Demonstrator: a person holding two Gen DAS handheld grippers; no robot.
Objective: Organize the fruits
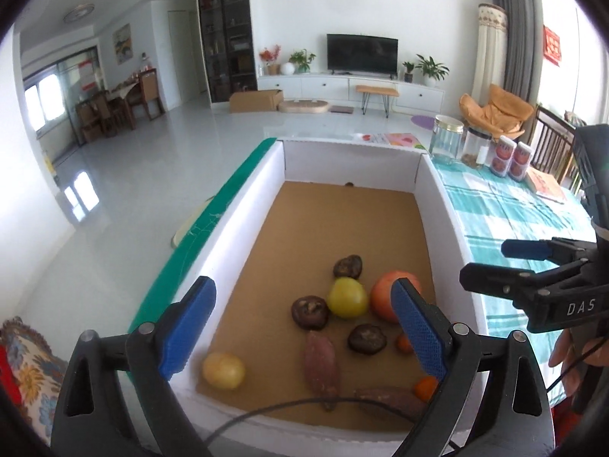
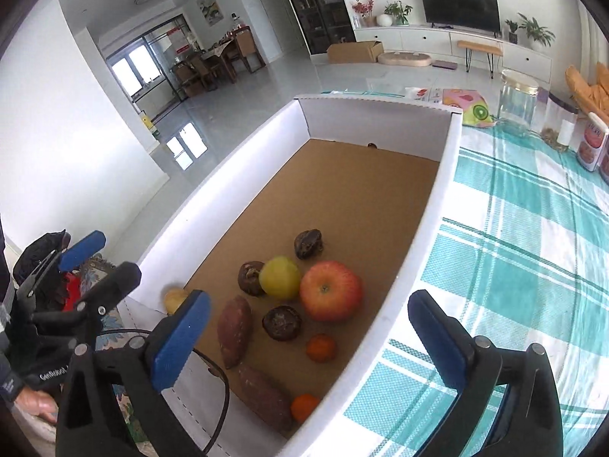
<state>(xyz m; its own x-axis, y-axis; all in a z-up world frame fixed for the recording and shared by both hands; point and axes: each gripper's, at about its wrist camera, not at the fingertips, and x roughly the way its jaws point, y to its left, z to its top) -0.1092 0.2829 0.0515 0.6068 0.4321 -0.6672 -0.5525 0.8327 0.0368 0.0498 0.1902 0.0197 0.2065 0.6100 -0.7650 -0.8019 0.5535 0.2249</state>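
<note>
Broadly, a white cardboard box (image 2: pixel 430 205) with a brown floor sits on the teal checked tablecloth (image 2: pixel 533 251), and all the produce lies clustered at its near end, the far half bare. Largest is the red apple (image 2: pixel 330 290), touching a yellow-green fruit (image 2: pixel 279 277); two sweet potatoes (image 2: pixel 234 330) lie lengthwise toward the near wall, three dark shiitake mushrooms (image 2: pixel 281 323) ring the yellow-green fruit, a pale yellow fruit (image 1: pixel 223 370) sits alone by the left wall, and two small tangerines (image 2: pixel 321 347) lie along the right side.

Fruits and vegetables are mixed in one heap, so by my reading the sorting is unsettled; whether items are arriving in the box or about to leave it, the pictures cannot say. Any pick would call for a wide grasp on the apple, or a careful reach between close neighbours.

Both tools hover above the near end, tilted down into the box. The left gripper (image 1: pixel 304 327) has its jaws spread wide and empty over the left side; the right gripper (image 2: pixel 308 339) is likewise spread wide, holding nothing, straddling the box's right wall.
</note>
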